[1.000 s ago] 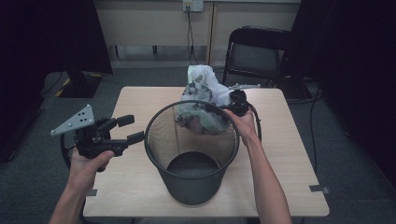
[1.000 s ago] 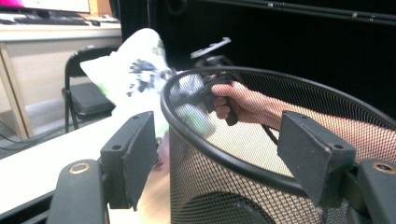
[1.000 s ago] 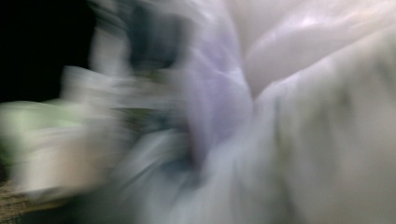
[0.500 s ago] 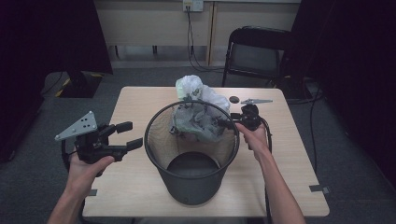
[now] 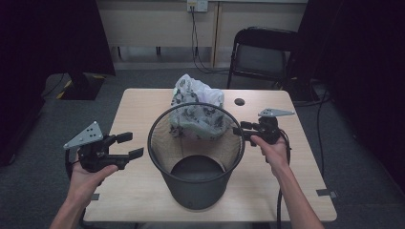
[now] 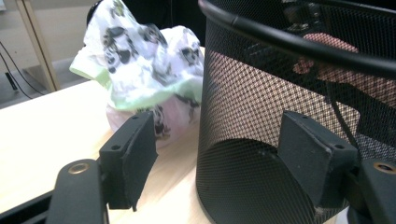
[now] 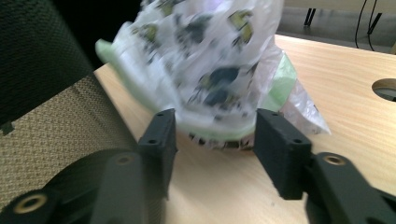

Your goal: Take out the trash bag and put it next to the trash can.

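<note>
While both tongs stand spread and empty, the bag waits behind the bin.
Right gripper (image 5: 237,130), at 3 o'clock of the black wire-mesh wastebasket (image 5: 196,157), has just been closing its jaws, nothing between them yet; left gripper (image 5: 129,145) at 9 o'clock, jaws apart. The crumpled white plastic bag with dark print and pale green edge (image 7: 210,70) sits on the light wooden table (image 5: 305,191) at the bin's 12 o'clock, touching its rim. Likely light, soft, slippery: pinch a bunched fold near the top. Contents unknown; bag's lower part hidden by mesh; right gripper view blurred.
</note>
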